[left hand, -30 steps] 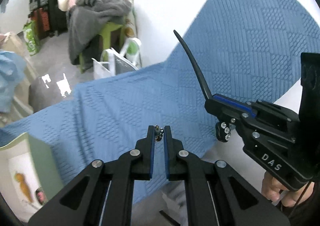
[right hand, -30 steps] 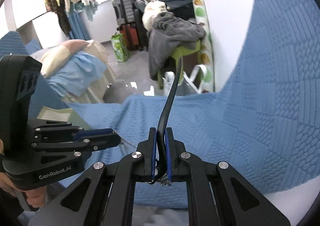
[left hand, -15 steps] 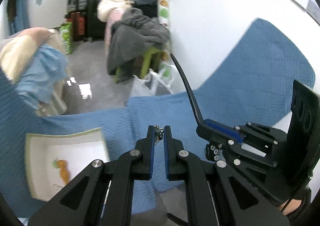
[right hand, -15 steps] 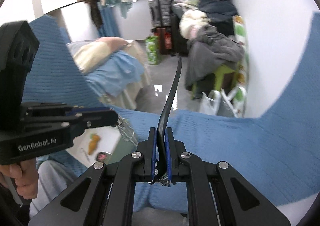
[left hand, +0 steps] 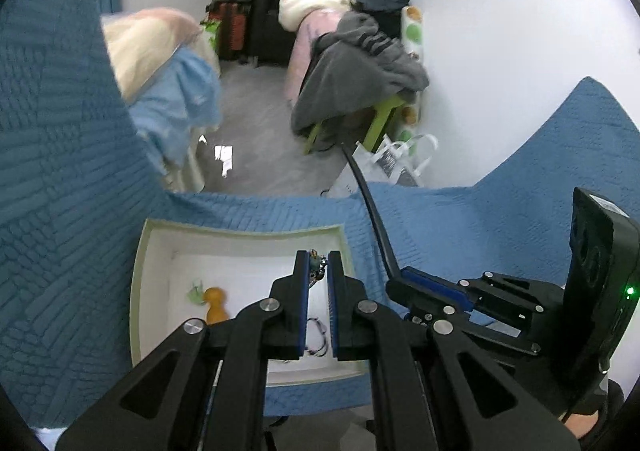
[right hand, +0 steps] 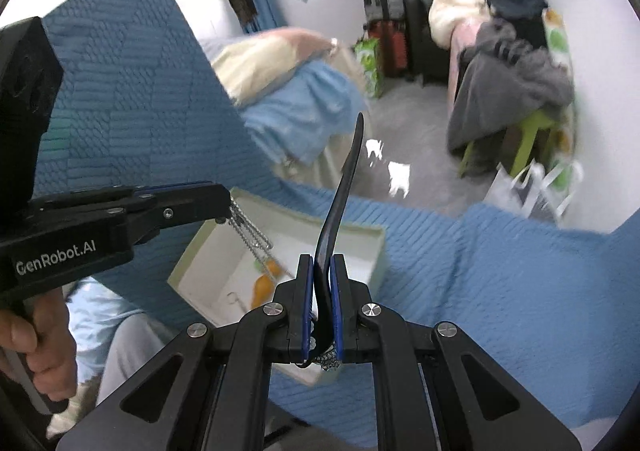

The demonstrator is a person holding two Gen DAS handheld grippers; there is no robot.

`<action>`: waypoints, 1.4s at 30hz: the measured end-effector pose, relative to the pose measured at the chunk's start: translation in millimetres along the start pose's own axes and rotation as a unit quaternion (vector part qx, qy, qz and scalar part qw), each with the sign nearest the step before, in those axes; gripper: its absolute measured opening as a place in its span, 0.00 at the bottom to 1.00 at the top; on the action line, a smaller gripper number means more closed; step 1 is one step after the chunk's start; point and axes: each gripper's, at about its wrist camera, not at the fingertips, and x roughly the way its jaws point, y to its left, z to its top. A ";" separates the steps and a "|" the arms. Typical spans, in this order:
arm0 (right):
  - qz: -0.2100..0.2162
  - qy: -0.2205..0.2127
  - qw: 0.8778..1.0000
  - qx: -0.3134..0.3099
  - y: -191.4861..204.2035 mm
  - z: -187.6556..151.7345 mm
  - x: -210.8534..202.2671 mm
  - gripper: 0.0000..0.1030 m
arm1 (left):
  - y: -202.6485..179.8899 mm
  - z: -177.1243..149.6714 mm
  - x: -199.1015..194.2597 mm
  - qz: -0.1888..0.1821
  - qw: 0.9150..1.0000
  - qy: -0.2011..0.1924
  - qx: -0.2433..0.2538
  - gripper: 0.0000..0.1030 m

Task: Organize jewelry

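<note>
**Both grippers hold jewelry above the open box**

Left wrist view: the left gripper sits at lower centre of the frame, its jaws nearly together and pinching a small beaded piece at the tips. Directly behind the tips lies an open white box with a pale green rim, resting on a blue quilted cover. Inside the box, lower left of the tips, is an orange figure; a thin cord bracelet shows between the fingers. At lower right, the right gripper grips a long black curved strip that rises toward the frame's centre.

Right wrist view: the right gripper is at lower centre, jaws clamped on the black curved strip, which arcs upward to mid-frame. A bit of silvery chain bunches low between the fingers. From the left edge the left gripper reaches in, closed on a silver chain that dangles over the white box. The person's left hand grips the handle at lower left. The blue quilted cover fills the right and lower frame.
</note>
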 end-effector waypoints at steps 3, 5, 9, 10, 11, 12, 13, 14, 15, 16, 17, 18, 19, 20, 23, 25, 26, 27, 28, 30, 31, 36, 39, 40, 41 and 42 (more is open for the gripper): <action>0.004 0.021 1.000 0.006 4.5 -4.7 20.9 0.07 | 20.0 -4.6 12.1 0.000 1.000 0.012 -0.020 0.08; -0.005 0.036 0.999 -0.003 11.1 -9.5 35.2 0.07 | 32.2 -8.7 19.5 0.017 0.999 0.015 -0.027 0.08; -0.015 0.064 0.998 -0.009 15.8 -20.9 55.8 0.07 | 49.6 -17.6 34.4 0.021 0.998 0.030 -0.049 0.08; -0.015 0.071 0.997 -0.011 15.7 -24.2 59.7 0.06 | 51.1 -20.3 36.6 0.022 0.998 0.033 -0.050 0.08; -0.016 0.073 0.997 -0.013 16.4 -26.4 62.4 0.06 | 53.2 -22.4 39.7 0.021 0.998 0.036 -0.051 0.08; -0.020 0.077 0.997 -0.015 15.7 -28.7 64.9 0.06 | 54.9 -25.2 43.2 0.019 0.998 0.040 -0.052 0.08; -0.023 0.084 0.996 -0.012 13.2 -31.5 68.6 0.07 | 56.8 -28.4 47.1 0.016 0.997 0.045 -0.054 0.08; -0.021 0.089 0.996 -0.009 11.8 -32.9 71.1 0.07 | 58.5 -30.5 50.6 0.016 0.997 0.050 -0.054 0.08; -0.021 0.093 0.995 -0.008 10.9 -33.9 74.2 0.07 | 60.7 -33.5 53.9 0.016 0.997 0.053 -0.055 0.08; -0.022 0.098 0.995 -0.011 10.2 -35.3 77.5 0.07 | 63.0 -35.7 57.2 0.015 0.997 0.056 -0.059 0.08; -0.023 0.101 0.995 -0.014 10.4 -35.2 80.3 0.07 | 65.7 -37.6 60.3 0.013 0.996 0.059 -0.064 0.08; -0.026 0.102 0.994 -0.016 9.4 -35.0 81.7 0.07 | 68.1 -38.5 63.1 0.010 0.996 0.063 -0.069 0.08; -0.026 0.104 0.994 -0.017 8.5 -34.7 82.8 0.07 | 70.9 -39.1 65.9 0.009 0.995 0.067 -0.074 0.08; -0.022 0.106 0.994 -0.017 8.2 -34.4 83.7 0.07 | 71.7 -39.9 66.4 0.011 0.995 0.067 -0.074 0.08; -0.018 0.114 0.993 -0.015 4.8 -34.1 84.7 0.08 | 74.0 -39.4 65.2 0.010 0.994 0.068 -0.079 0.08; -0.017 0.110 0.994 -0.006 1.2 -31.4 80.0 0.18 | 73.9 -38.9 63.8 0.008 0.994 0.075 -0.084 0.14; -0.016 0.107 0.994 -0.002 -0.7 -30.0 77.0 0.31 | 73.0 -38.5 61.2 0.008 0.994 0.075 -0.083 0.19; -0.017 0.101 0.995 0.001 -1.7 -28.1 73.1 0.31 | 71.5 -37.8 56.3 0.010 0.994 0.071 -0.082 0.33; -0.018 0.093 0.996 0.002 -3.1 -24.6 65.8 0.31 | 69.6 -36.8 48.7 0.012 0.995 0.061 -0.082 0.39; -0.027 0.076 0.997 0.003 -4.5 -18.7 52.7 0.31 | 65.5 -34.2 34.4 0.005 0.996 0.043 -0.080 0.39; -0.031 0.065 0.997 0.005 -5.9 -14.5 43.0 0.31 | 61.8 -31.6 25.0 0.007 0.996 0.036 -0.076 0.39; -0.042 -0.002 0.999 0.010 -5.3 11.1 -19.1 0.31 | 44.3 -16.6 -21.2 0.020 0.999 -0.001 -0.044 0.39; -0.043 -0.044 0.998 0.008 1.2 23.1 -56.6 0.31 | 35.5 -8.9 -52.7 0.021 0.999 -0.022 -0.034 0.40; -0.048 -0.063 0.997 0.006 6.0 27.5 -74.6 0.31 | 31.7 -6.9 -65.9 0.020 0.999 -0.033 -0.029 0.41; -0.051 -0.074 0.996 0.005 9.7 30.0 -87.1 0.31 | 28.5 -5.1 -77.2 0.019 0.999 -0.043 -0.025 0.41; -0.052 -0.082 0.995 0.003 13.4 32.8 -98.3 0.31 | 25.4 -3.5 -86.7 0.016 0.998 -0.051 -0.019 0.41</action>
